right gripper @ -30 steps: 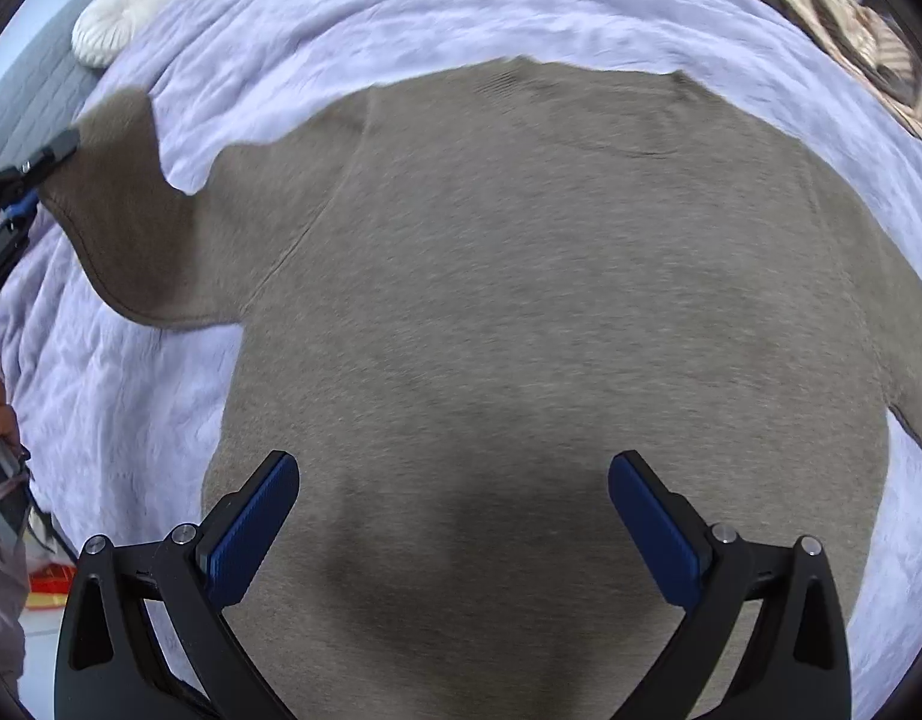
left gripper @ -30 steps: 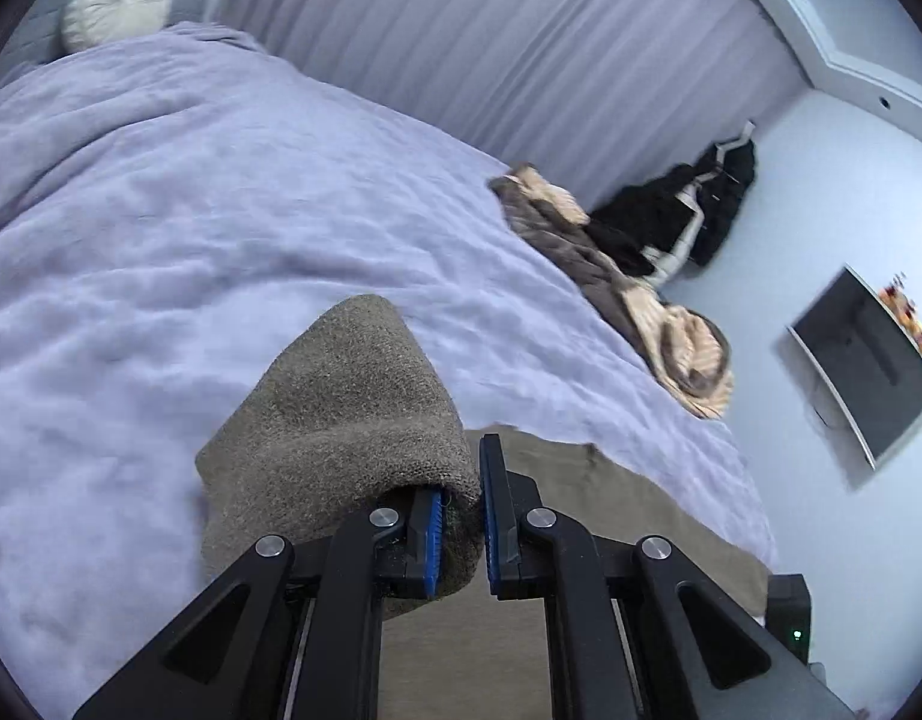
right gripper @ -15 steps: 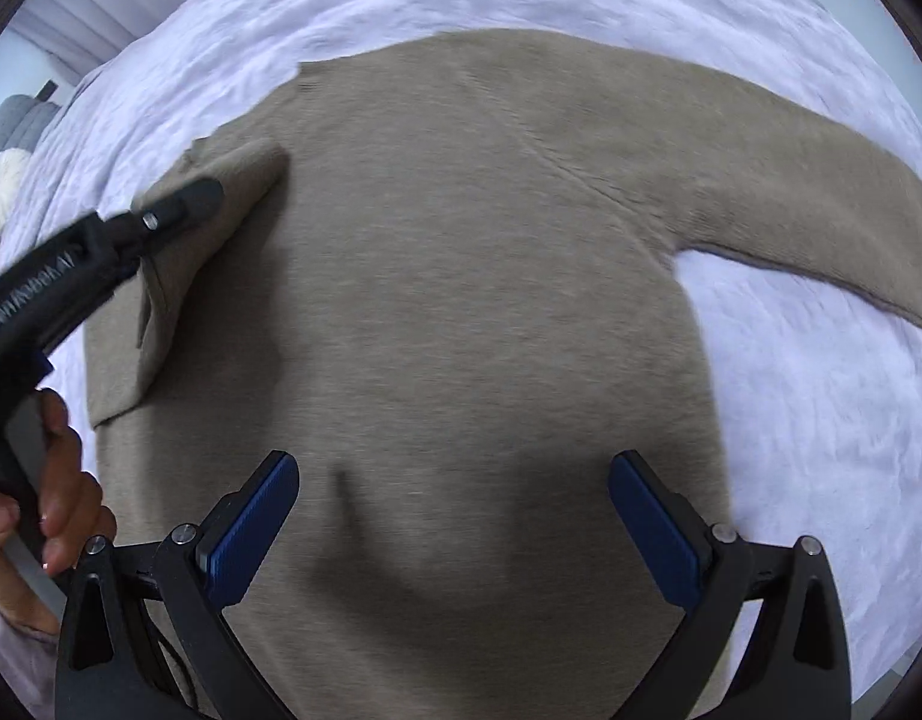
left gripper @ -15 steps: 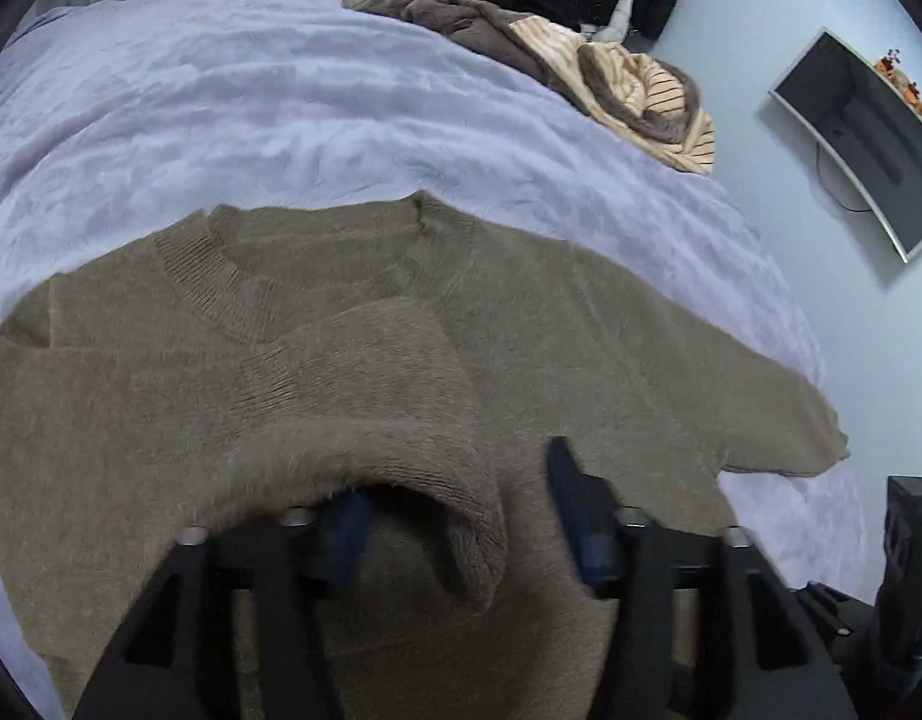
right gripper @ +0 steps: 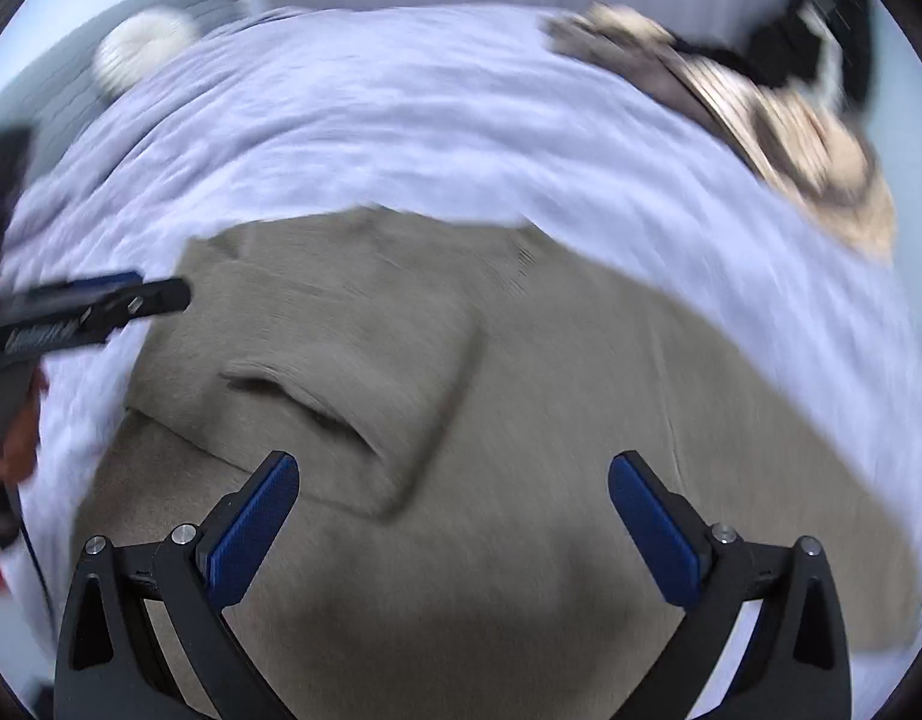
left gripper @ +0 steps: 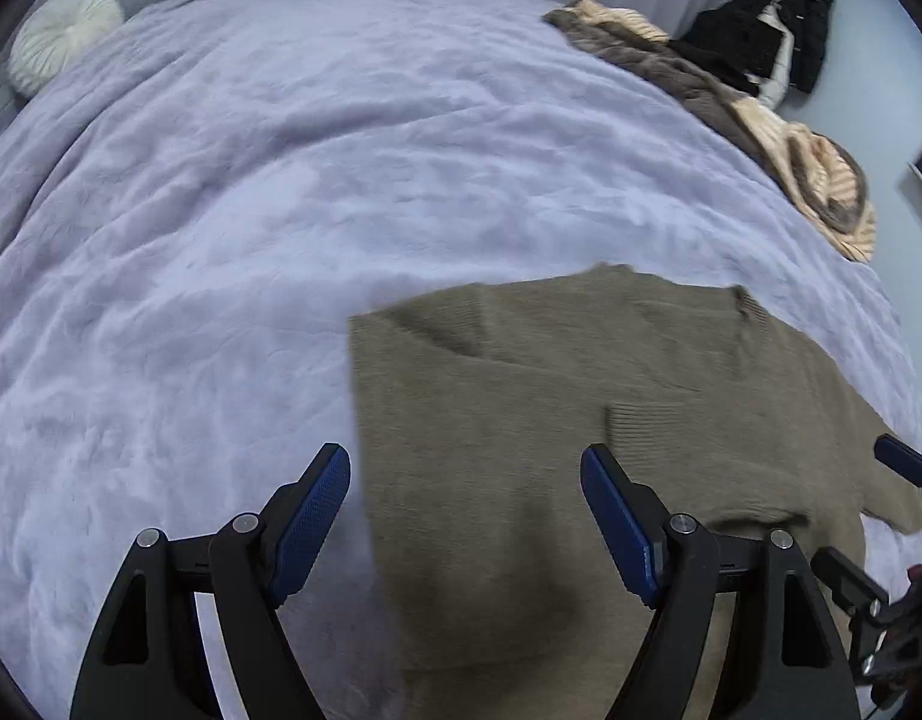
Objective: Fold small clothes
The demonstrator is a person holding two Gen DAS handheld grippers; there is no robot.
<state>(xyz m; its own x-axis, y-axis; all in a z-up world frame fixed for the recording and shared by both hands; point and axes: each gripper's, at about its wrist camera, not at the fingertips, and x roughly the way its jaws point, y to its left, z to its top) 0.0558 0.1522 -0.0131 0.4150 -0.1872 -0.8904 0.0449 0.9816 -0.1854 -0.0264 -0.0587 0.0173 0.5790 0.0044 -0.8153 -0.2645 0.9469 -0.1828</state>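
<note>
A taupe knit sweater (left gripper: 551, 420) lies flat on the lavender bedspread (left gripper: 281, 180). Its left sleeve (right gripper: 365, 372) is folded in across the chest. My left gripper (left gripper: 467, 516) is open and empty, hovering over the sweater's left edge. My right gripper (right gripper: 455, 516) is open and empty above the sweater's (right gripper: 521, 480) lower body. The left gripper also shows at the left in the right wrist view (right gripper: 101, 306), and a tip of the right gripper shows at the right edge of the left wrist view (left gripper: 905, 462). The right wrist view is blurred.
A pile of brown and cream striped clothes (left gripper: 761, 114) lies at the bed's far right edge, with black garments (left gripper: 773, 18) hanging behind it. A round white cushion (left gripper: 59, 42) sits at the far left by a grey headboard. Pleated curtains hang behind the bed.
My left gripper carried the sleeve cuff in over the sweater, let it go and opened, then drew back to the left edge. My right gripper tilted up and shifted, still open.
</note>
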